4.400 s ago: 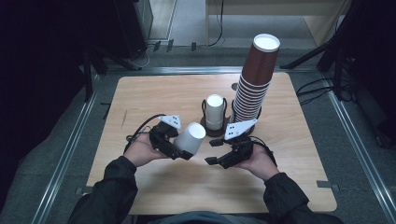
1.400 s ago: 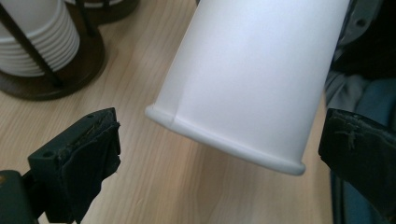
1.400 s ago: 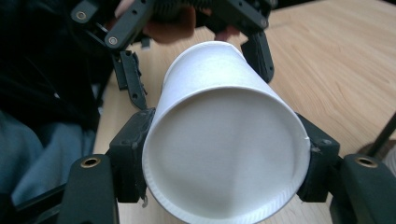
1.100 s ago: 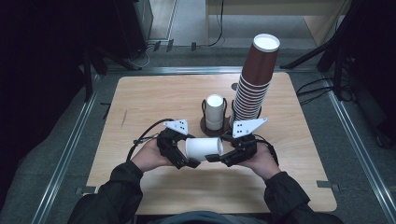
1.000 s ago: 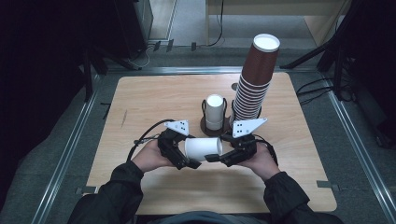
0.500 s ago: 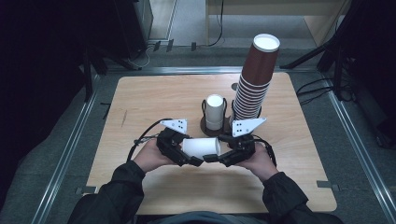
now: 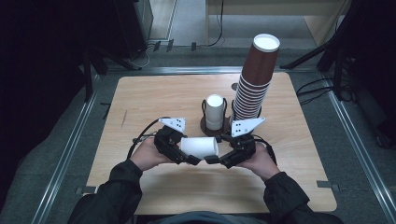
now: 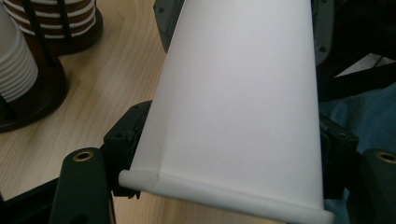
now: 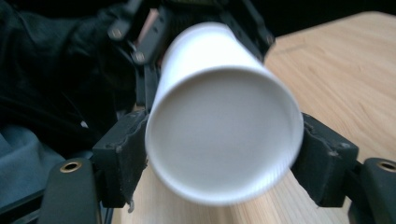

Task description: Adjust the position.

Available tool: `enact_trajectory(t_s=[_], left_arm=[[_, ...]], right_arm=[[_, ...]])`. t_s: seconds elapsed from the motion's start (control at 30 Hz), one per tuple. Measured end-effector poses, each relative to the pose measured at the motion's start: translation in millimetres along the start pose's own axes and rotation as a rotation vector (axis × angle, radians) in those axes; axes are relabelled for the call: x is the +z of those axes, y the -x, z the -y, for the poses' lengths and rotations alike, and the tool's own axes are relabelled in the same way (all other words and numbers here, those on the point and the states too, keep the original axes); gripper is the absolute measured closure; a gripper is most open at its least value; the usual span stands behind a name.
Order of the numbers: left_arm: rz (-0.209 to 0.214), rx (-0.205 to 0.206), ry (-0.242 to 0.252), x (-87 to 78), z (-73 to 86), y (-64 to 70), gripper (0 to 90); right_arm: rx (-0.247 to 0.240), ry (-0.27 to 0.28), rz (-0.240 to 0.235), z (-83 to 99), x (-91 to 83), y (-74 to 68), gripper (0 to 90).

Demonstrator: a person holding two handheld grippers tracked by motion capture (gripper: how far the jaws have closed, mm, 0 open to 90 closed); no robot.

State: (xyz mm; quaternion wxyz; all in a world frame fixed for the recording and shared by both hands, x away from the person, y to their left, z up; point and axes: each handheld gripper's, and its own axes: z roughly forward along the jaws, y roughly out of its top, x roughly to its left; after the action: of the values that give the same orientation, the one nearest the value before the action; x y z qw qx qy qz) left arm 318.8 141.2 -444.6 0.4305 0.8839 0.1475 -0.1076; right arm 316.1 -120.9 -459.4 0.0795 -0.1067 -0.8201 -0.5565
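Note:
A white paper cup [image 7: 200,146] lies on its side in the air just above the front of the wooden table [image 7: 140,102], held between both hands. My left gripper [image 7: 187,150] is shut on it near the rolled rim; in the left gripper view the cup [image 8: 243,102] runs away from the jaws of the left gripper [image 8: 229,158]. My right gripper [image 7: 215,150] meets it from the other end. In the right gripper view the cup's closed base [image 9: 224,116] faces the camera, slightly blurred, and the pads of the right gripper [image 9: 222,158] press against both its sides.
Behind the hands a dark round holder carries a short stack of white cups [image 7: 215,112], and beside it stands a tall leaning stack of brown cups [image 7: 256,79]. Both stacks show at the top left of the left gripper view [image 8: 16,60]. Metal rails border the table.
Earlier the left gripper alone held the cup tilted up. Since then it has been laid level, and the right gripper has come in from the right and shut on its base end.

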Motion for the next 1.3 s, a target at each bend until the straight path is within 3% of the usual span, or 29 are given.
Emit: enact_trajectory(t_s=[0.27, 0.57, 0.87, 1.3], left_arm=[[-0.049, 0.004, -0.075, -6.4, 1.3, -0.9, 28.2], [-0.108, 0.066, -0.177, -8.0, -7.2, 0.8, 27.4], [-0.157, 0.102, -0.306, 3.7, -17.1, -0.4, 27.8], [-0.191, 0.093, -0.426, 23.4, -21.8, -8.5, 27.8]], right_arm=[[-0.014, -0.133, 0.044, 4.2, 7.8, -0.5, 25.3], [-0.021, -0.228, 0.087, 11.5, 11.8, -1.3, 25.3], [-0.021, -0.275, 0.130, 18.7, 11.3, 0.0, 25.3], [-0.019, -0.306, 0.184, 23.5, 7.6, 0.0, 25.3]])
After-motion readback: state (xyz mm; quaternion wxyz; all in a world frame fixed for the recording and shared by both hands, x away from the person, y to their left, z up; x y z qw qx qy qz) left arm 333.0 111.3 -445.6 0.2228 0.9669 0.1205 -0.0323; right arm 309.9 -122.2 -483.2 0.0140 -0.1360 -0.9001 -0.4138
